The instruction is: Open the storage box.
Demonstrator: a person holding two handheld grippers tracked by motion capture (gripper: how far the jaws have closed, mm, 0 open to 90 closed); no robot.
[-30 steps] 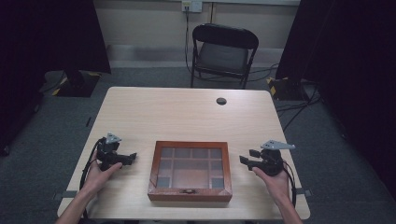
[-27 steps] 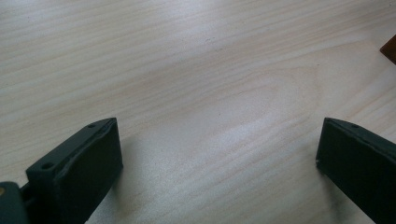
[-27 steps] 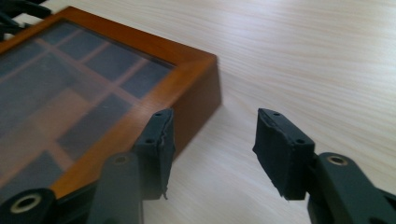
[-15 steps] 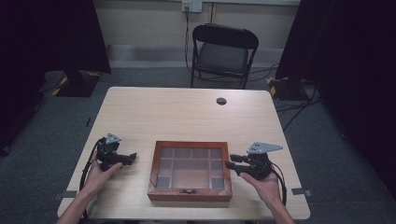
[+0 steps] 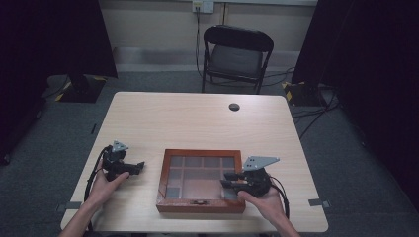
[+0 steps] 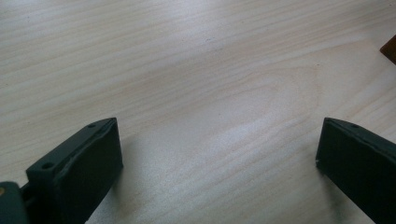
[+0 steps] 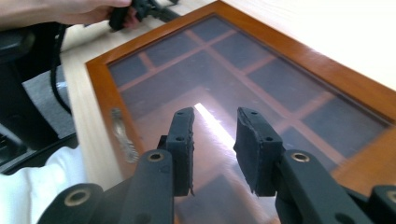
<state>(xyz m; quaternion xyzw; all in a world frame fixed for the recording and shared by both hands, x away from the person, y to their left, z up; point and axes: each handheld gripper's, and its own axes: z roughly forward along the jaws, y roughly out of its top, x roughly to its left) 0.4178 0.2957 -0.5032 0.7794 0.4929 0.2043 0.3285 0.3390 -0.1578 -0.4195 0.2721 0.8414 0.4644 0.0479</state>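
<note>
Wooden box (image 5: 201, 180) with a glass-paned lid lies closed at the near middle of the table (image 5: 197, 118). Right gripper (image 5: 231, 180) hovers over the lid's right part; its jaws have just been closing, a narrow gap remains, nothing between them. Left gripper (image 5: 140, 167) rests left of the box, jaws wide apart, empty.

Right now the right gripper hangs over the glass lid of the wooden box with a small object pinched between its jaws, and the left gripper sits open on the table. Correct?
Not quite. The right gripper does hang over the wooden box's glass lid, but its narrowed jaws hold nothing, as the right gripper view shows. The left gripper does sit open on the table.
</note>
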